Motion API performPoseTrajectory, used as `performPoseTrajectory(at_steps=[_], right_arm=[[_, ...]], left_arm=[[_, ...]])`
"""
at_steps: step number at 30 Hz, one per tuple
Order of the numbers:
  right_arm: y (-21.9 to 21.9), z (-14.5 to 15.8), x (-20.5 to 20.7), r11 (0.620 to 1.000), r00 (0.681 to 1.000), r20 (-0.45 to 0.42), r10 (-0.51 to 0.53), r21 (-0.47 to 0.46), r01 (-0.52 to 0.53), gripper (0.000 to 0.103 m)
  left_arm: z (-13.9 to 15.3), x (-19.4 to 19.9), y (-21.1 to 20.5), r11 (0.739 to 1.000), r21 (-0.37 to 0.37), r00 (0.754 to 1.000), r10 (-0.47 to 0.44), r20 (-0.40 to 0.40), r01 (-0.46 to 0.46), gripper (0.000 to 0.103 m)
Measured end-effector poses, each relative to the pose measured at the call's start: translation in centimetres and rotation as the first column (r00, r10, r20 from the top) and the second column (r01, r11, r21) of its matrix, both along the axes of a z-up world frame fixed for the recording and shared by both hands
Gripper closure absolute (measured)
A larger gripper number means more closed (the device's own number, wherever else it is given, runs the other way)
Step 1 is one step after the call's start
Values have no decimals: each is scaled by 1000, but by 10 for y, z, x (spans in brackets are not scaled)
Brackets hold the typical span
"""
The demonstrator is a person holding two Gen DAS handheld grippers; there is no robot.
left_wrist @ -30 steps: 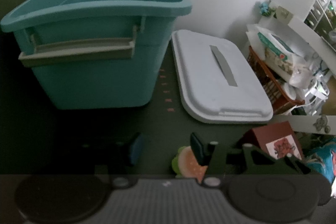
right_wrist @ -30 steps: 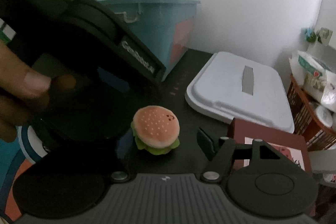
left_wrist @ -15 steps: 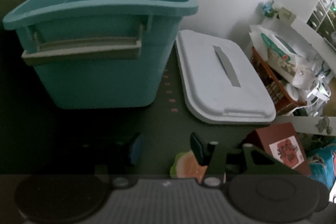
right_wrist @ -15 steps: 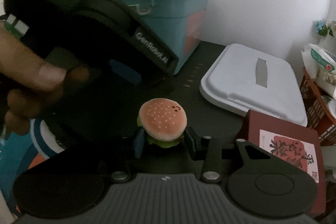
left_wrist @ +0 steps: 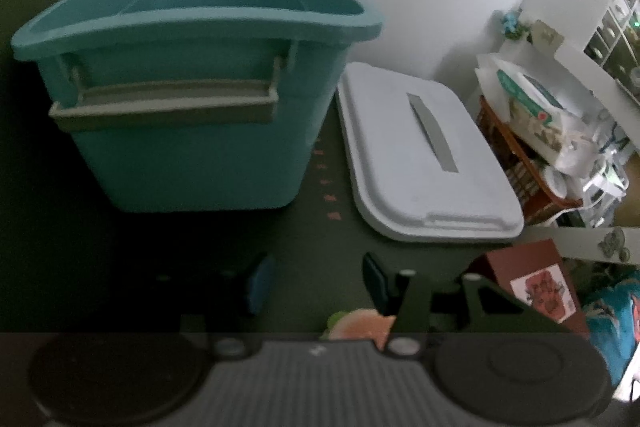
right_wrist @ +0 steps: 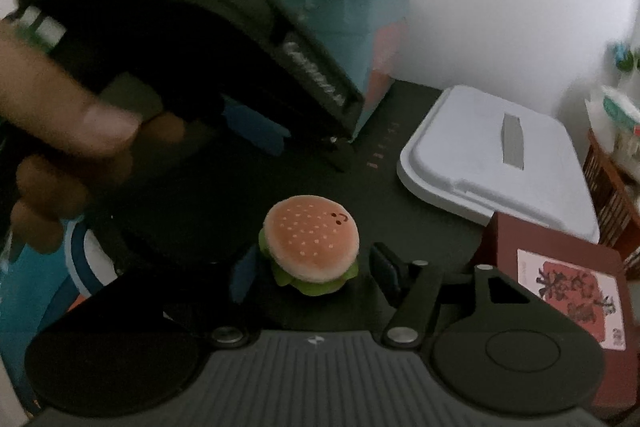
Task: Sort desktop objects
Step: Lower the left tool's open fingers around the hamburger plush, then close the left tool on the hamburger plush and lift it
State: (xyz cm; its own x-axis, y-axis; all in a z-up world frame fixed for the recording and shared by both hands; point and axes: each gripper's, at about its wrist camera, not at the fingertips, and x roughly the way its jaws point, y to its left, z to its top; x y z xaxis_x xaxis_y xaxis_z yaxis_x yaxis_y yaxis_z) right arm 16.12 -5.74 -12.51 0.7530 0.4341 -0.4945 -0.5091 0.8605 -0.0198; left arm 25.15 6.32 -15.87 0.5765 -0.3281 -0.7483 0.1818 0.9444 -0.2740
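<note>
One burger toy (right_wrist: 311, 245) on dark desk (right_wrist: 416, 227), sitting between right gripper (right_wrist: 314, 273) fingers, jaws spread, gaps visible on both sides, not pinched. Left gripper (left_wrist: 316, 285) jaws apart, holding nothing, burger partly visible just below it. One teal bin (left_wrist: 192, 131), one white lid (left_wrist: 424, 151) beside it, one maroon box (right_wrist: 560, 287) near right. One hand (right_wrist: 60, 143) on left gripper.

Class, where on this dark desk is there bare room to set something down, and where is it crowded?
A bare strip runs between the teal bin and the white lid, widening before both. It is crowded nearer: the toy burger sits between the right gripper's open jaws, the red box beside it.
</note>
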Motion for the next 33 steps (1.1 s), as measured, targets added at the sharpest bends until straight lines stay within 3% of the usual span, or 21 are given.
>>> performPoseTrajectory(at_steps=[2,3,6,14,33], right_arm=[[-2,0,3,1000,1000,-19,5,28,-4,41],[-2,0,5,999,1000,-25,12,35,-11,50],[-2,-2,4,999,999,-23,27,30,-26,54],[-22,13,-6,998,999,20,-33,51,32,55],[-55,42,-39,992,986,110,-122,41,118,55]], left_arm=[[-1,0,-1,1000,1,1000,-4,-2,4,50],[-1,0,-1,1000,2,1000,-4,-2,4,50],[0,0,-2,1000,5,1000,-2,-1,2,50],[10,-7,-17,999,15,999,-43,29,43,50],[54,-45,-43,966,-134,972,-207,112,222,50]])
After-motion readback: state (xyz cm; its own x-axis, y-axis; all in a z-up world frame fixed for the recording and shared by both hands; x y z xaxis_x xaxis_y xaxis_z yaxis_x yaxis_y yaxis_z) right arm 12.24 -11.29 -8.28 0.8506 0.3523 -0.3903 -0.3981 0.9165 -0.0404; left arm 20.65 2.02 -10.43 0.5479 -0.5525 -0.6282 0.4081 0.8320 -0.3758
